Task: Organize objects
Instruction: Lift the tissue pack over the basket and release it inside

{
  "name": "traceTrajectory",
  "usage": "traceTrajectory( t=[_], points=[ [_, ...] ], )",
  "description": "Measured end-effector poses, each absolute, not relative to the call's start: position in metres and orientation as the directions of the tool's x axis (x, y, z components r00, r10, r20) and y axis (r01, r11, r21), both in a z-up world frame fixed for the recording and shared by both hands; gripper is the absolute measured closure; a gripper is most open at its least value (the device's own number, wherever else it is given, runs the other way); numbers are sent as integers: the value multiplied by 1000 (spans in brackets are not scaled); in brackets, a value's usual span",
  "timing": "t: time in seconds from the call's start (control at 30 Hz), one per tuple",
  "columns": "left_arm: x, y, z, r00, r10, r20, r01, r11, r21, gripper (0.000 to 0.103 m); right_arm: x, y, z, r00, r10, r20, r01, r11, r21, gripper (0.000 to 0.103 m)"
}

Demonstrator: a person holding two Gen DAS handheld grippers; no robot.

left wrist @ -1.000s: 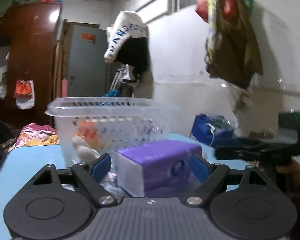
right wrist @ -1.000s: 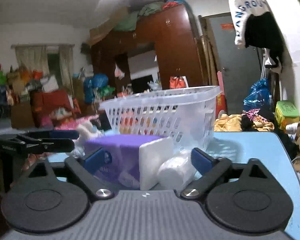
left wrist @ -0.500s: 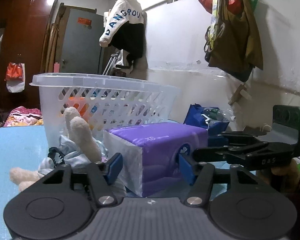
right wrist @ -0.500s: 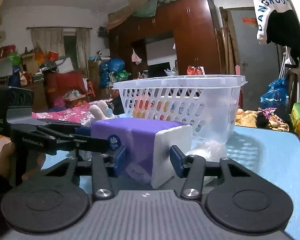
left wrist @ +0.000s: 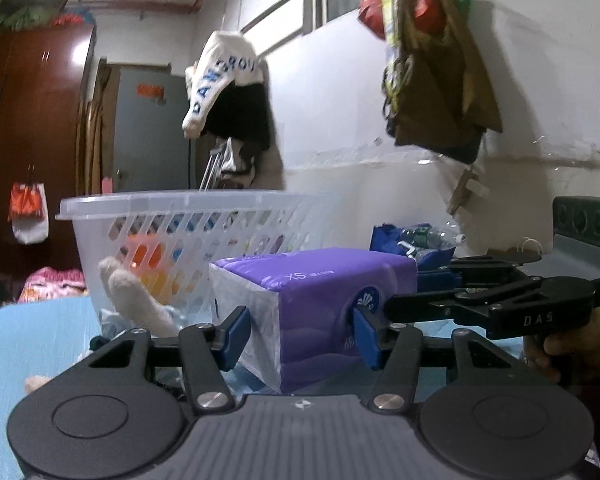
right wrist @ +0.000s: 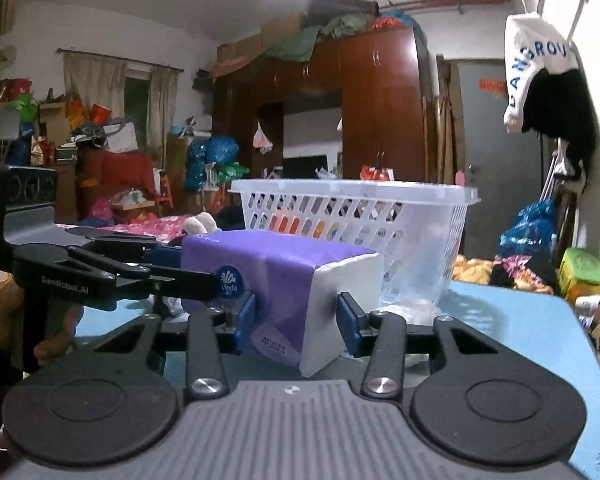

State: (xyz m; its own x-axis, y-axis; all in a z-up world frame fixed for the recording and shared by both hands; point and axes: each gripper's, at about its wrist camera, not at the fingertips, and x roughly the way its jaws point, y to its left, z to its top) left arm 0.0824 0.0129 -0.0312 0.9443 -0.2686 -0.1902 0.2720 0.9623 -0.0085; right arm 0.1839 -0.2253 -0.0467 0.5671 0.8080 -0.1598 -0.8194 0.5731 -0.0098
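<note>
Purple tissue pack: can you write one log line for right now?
left gripper: closing on purple plastic-wrapped tissue pack | right gripper: same | white plastic basket: behind

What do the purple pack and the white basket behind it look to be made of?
Purple pack: soft tissue bundle in glossy printed plastic film, going by its sheen and squashed corners. Basket: translucent white moulded plastic, with slotted walls and a smooth rim; contents show through.
</note>
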Motion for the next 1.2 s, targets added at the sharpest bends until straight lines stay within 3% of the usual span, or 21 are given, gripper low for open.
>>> traceTrajectory(
  t=[0.9, 1.2],
  points=[
    [65, 7, -23, 953, -280, -115, 284, 959, 13, 45, 182, -228, -36, 564, 817, -122, -824, 565, -26, 56],
    [61, 10, 11, 959, -276, -69, 279, 960, 33, 45, 182, -222, 8, 567, 819, -86, -824, 561, -83, 56]
  ],
)
